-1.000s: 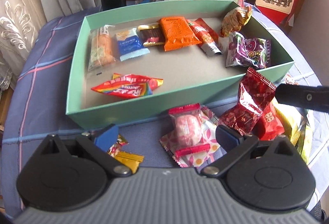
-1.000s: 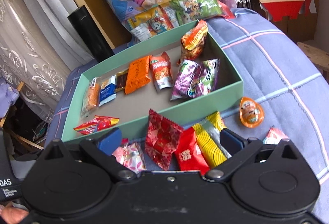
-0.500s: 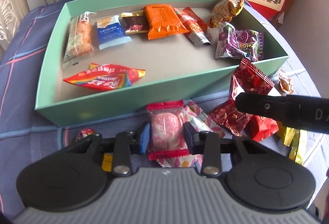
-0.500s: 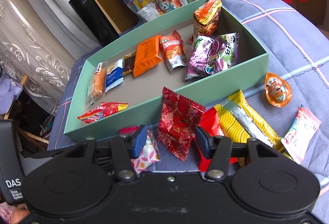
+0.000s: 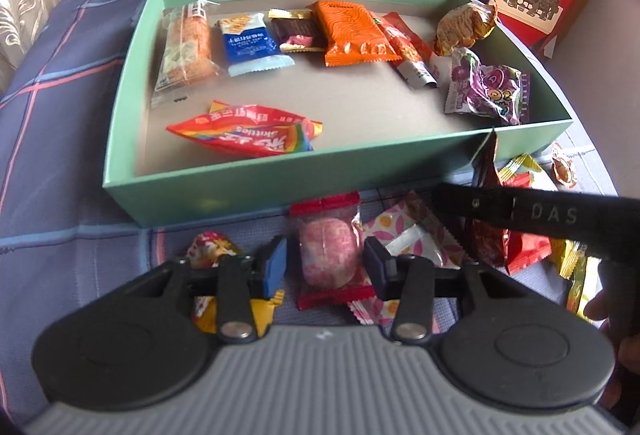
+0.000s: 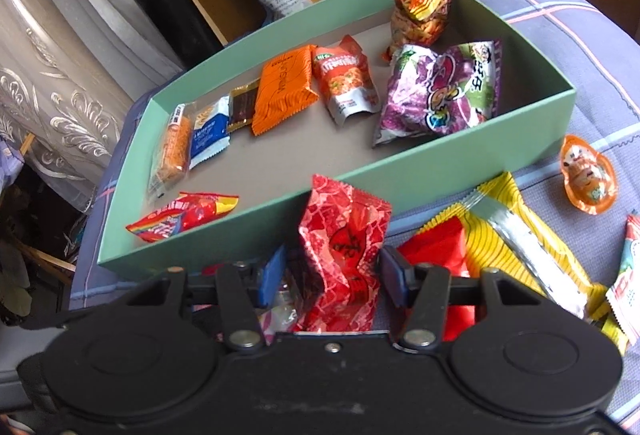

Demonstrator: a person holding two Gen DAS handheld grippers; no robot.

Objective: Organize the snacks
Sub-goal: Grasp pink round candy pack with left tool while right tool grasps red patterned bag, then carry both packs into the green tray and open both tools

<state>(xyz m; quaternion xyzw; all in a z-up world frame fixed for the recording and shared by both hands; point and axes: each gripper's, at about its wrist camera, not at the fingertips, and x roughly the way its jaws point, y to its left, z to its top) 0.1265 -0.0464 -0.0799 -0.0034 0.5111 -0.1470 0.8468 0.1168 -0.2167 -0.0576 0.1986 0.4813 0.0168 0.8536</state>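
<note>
- Grippers first: left hand-held gripper (image 5: 325, 265) is sitting with its pads either side of the pink candy pack (image 5: 328, 255), narrowed in but I can't tell if it's actually pinching yet.
- Right hand-held gripper (image 6: 332, 275) is straddling the red foil packet (image 6: 344, 255), which is standing upright against the box wall; looks pinched, not certain though.
- Guessing both are going low and flat so the packs can get lifted over the wall.
- Green box (image 5: 256, 183) is sitting on the checked table (image 5: 60, 115) right ahead, already holding a back row of snacks plus the Skittles bag (image 5: 244, 133).
- Front wall is what's standing in the way.
- Floral wrapper (image 5: 408, 235), yellow striped packet (image 6: 520, 231) and orange egg (image 6: 586, 179) are lying loose outside, crowding things.
</note>
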